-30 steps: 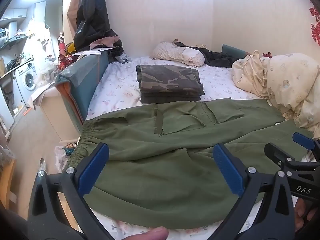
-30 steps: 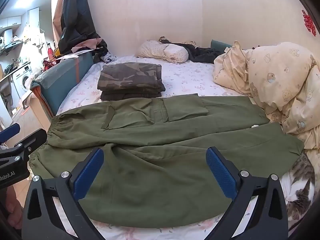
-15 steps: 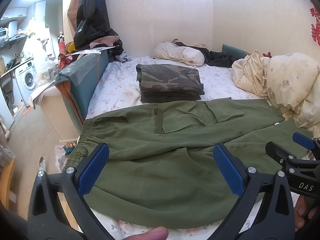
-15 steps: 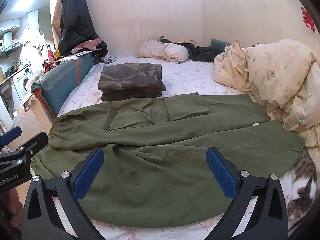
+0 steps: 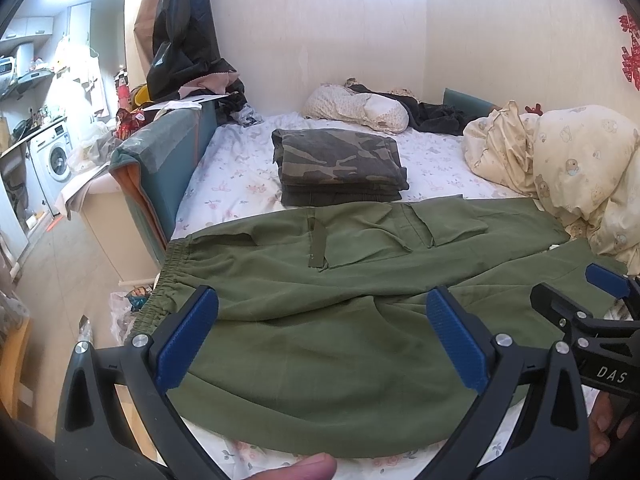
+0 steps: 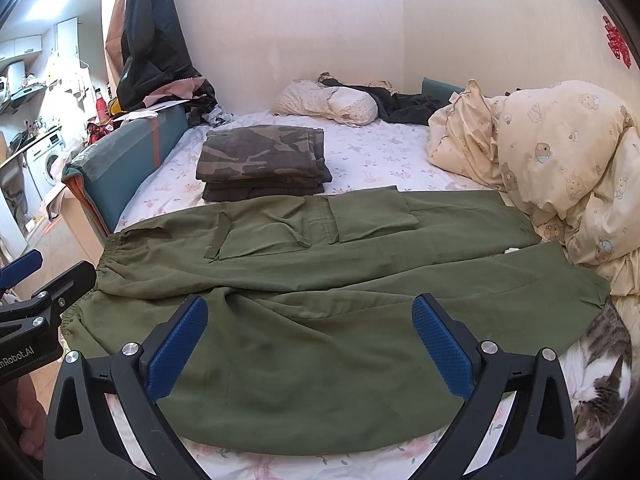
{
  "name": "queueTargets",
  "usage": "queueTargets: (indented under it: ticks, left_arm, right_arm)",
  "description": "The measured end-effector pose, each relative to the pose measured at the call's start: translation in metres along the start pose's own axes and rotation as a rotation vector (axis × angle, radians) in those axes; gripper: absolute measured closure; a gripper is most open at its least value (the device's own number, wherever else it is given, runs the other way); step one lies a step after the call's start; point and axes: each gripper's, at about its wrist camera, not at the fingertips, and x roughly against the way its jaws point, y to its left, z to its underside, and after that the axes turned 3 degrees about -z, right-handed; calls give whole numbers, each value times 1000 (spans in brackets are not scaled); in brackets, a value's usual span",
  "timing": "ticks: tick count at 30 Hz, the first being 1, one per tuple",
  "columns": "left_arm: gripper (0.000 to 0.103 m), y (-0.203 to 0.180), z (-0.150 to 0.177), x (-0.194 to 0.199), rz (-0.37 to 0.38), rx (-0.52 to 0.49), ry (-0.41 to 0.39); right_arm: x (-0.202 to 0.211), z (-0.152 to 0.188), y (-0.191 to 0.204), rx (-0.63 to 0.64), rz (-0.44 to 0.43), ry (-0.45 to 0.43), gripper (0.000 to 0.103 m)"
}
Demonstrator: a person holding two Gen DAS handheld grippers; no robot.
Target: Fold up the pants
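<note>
Left wrist view: the left gripper (image 5: 322,336) hangs with jaws spread wide and empty above the near edge of the green pants (image 5: 340,300), which lie flat across the bed (image 5: 240,184). Just beside it the right gripper (image 6: 310,338), equally spread, holds nothing. Beyond the pants sits a folded camouflage stack (image 6: 262,162); farther still, a pillow (image 6: 328,102). A cat (image 6: 600,384) lies at the pants' right edge.
</note>
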Motion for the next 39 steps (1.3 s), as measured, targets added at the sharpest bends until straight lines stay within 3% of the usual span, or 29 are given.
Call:
queueTargets:
  ticks: [39]
  left_arm:
    - [1,-1,0,0,4,-3,1]
  right_arm:
    - [-3,6,0,-1,0,16,0]
